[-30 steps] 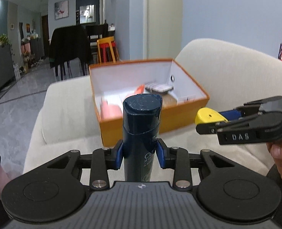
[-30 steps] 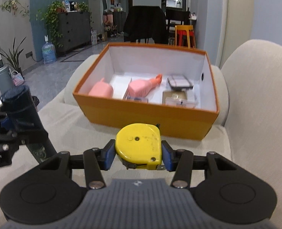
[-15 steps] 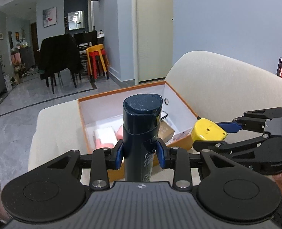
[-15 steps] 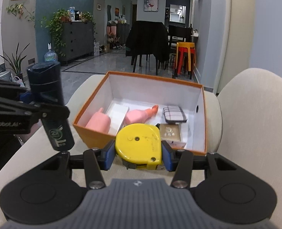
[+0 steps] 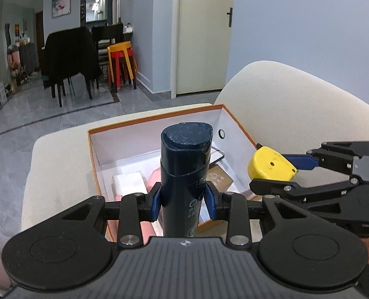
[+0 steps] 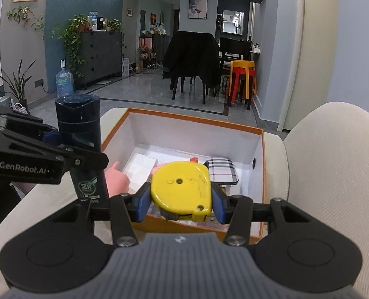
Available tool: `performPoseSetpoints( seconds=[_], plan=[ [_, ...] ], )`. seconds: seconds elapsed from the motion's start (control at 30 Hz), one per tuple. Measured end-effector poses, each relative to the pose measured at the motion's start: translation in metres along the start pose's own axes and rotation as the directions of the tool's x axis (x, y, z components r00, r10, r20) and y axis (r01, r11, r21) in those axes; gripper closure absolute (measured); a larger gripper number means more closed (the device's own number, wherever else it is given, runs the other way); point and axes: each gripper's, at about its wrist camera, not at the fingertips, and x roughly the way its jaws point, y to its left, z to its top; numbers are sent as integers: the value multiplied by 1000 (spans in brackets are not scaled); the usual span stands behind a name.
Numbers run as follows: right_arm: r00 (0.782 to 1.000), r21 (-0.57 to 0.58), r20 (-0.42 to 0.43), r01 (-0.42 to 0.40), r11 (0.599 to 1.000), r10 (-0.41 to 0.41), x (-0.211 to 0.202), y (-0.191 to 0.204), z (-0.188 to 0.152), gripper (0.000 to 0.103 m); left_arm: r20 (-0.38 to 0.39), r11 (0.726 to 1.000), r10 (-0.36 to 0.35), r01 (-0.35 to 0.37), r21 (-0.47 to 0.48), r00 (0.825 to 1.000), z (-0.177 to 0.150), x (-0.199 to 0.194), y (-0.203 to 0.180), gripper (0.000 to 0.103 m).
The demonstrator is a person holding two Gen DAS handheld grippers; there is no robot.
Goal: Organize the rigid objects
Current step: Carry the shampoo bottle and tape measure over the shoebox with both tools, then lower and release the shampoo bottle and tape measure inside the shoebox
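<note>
Left tongs (image 5: 183,196): you're clamping the dark blue bottle (image 5: 183,174) around its midsection, upright, blue pads on both sides. Right tongs (image 6: 181,199): you're pinching the yellow tape measure (image 6: 182,186) across its flat sides. Both grips are looking firm. Nothing is sitting in the orange box (image 6: 259,169) from these two yet.

From the left tongs, the box is lying just ahead and below; the bottle base is hanging over its near edge, judging by the right wrist view. From the right tongs, the box is directly ahead, with the tape measure above the near wall.

Risks:
- You're holding the bottle on a round, slick body, with plenty of it above the pads. Any tilt and it's pivoting in the grip.
- The two tongs are working close together. The right tongs are sitting just right of the left ones; the bottle is just left of the tape measure. If you're converging over the box, they're clipping each other.
- The box floor is already crowded: a white packet (image 6: 142,167), pink items (image 6: 115,179), a plaid case (image 6: 221,169), a small brown box (image 5: 218,178). If you're releasing the bottle upright onto those, it's toppling.
- The box is resting on a soft sofa cushion (image 6: 334,174), not a counter. Pressing on the rim is tipping it.
- Dropping the tape measure from height is risking the phone-like screen (image 5: 215,154) beyond the bottle.
</note>
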Motion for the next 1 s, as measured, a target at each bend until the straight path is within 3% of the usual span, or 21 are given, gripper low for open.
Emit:
performPoseSetpoints(
  seconds=[0.27, 0.43, 0.73, 0.83, 1.0],
  plan=[
    [999, 4, -31, -14, 1000, 15, 39, -7, 5, 53, -53, 1000, -1, 1, 0, 999, 16, 36, 10, 63],
    [998, 1, -49, -24, 1000, 24, 65, -7, 8, 53, -132, 1000, -6, 4, -21, 991, 22, 68, 14, 63],
    [991, -5, -126, -41, 999, 40, 112, -7, 9, 53, -305, 996, -44, 20, -83, 951, 11, 116, 27, 65],
    [988, -11, -144, -49, 999, 47, 122, -9, 8, 53, -315, 995, -66, 37, -98, 947, 7, 120, 29, 65],
    [982, -31, -177, -64, 997, 58, 137, -5, 4, 53, -382, 997, -65, 40, -72, 922, 7, 136, 30, 66]
  ],
)
